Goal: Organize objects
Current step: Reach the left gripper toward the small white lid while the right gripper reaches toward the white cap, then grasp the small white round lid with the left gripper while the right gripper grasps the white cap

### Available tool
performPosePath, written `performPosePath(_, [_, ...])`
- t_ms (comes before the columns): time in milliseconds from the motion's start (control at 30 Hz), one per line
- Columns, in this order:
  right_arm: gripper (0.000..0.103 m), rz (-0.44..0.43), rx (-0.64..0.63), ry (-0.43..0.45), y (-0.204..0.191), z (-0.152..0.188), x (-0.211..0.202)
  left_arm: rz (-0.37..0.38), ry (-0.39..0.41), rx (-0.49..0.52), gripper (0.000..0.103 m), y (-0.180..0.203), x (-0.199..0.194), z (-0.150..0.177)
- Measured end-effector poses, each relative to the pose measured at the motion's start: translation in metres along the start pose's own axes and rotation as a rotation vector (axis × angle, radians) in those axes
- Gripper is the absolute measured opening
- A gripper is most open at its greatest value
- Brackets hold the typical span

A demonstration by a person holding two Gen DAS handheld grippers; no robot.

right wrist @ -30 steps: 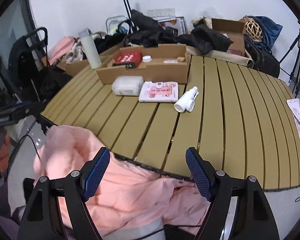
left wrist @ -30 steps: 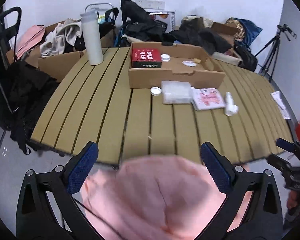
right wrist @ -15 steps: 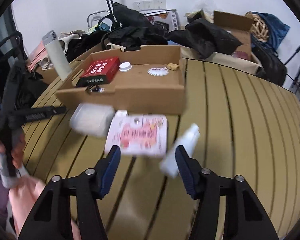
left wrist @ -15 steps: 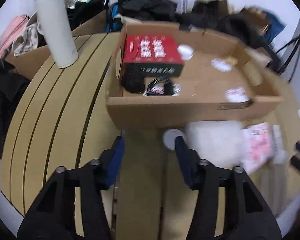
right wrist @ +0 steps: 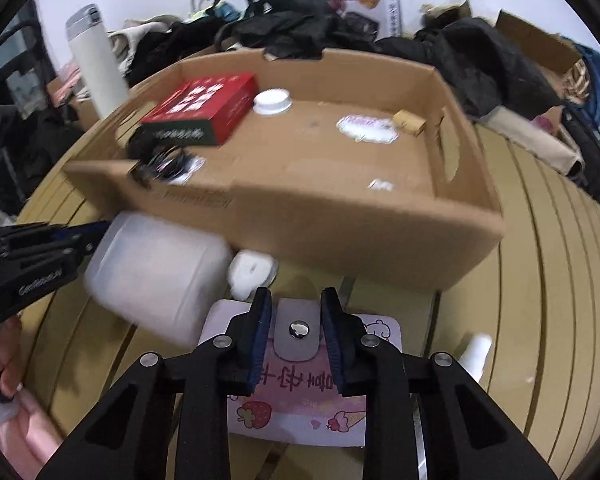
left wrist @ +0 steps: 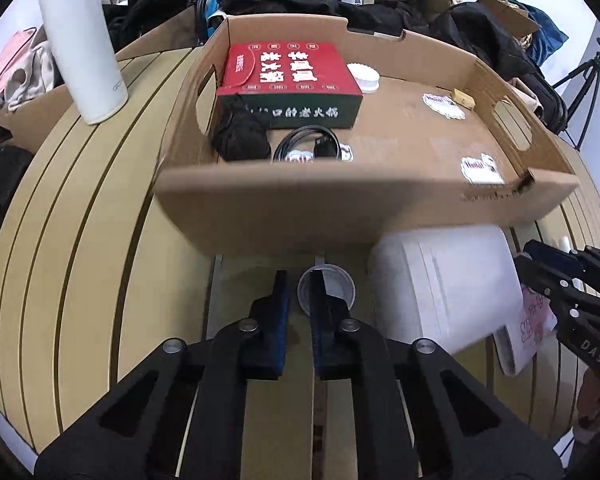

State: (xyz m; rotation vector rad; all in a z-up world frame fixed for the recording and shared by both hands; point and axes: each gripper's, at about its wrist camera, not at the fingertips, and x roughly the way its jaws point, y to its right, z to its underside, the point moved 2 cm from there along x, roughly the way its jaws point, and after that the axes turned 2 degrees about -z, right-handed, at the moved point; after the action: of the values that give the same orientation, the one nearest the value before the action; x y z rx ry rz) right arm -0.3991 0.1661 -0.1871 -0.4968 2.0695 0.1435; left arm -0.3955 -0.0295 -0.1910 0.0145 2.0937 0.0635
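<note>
On the slatted tan table (left wrist: 80,240), the left gripper (left wrist: 300,284) has its fingers nearly together, the right one over the rim of a small round white lid (left wrist: 332,286) lying before the brown cardboard tray (left wrist: 300,208); whether it pinches the lid I cannot tell. Right of it lies a translucent white plastic box (left wrist: 440,284). The right gripper (right wrist: 296,322), narrowly parted, straddles the snap flap of a pink cartoon-printed pouch (right wrist: 300,400), not visibly clamping.

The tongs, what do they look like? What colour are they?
Both tongs, left and right, are black frames with triangular cut-outs and silver bolts. Their fingers wear ridged blue pads. White lettering marks the side of each frame.
</note>
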Motion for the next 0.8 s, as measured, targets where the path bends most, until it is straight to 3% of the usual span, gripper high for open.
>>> performPosePath(267, [0.032, -0.113, 0.0, 0.03, -0.011, -0.008, 0.007, -0.001, 0.011, -0.122, 0.004, -0.036, -0.025, 0.019])
performPosePath(433, [0.033, -0.056, -0.002, 0.048, -0.023, -0.014, 0.024, -0.02, 0.021, -0.18, 0.004, -0.057, -0.045, 0.033])
performPosePath(633, [0.031, 0.037, 0.002, 0.061, -0.028, -0.014, 0.022, -0.022, 0.05, -0.174, 0.004, -0.05, -0.075, 0.044])
performPosePath(800, [0.031, 0.045, 0.033, 0.136, -0.018, -0.007, -0.035, 0.035, 0.091, -0.138, 0.009, -0.039, -0.097, 0.049])
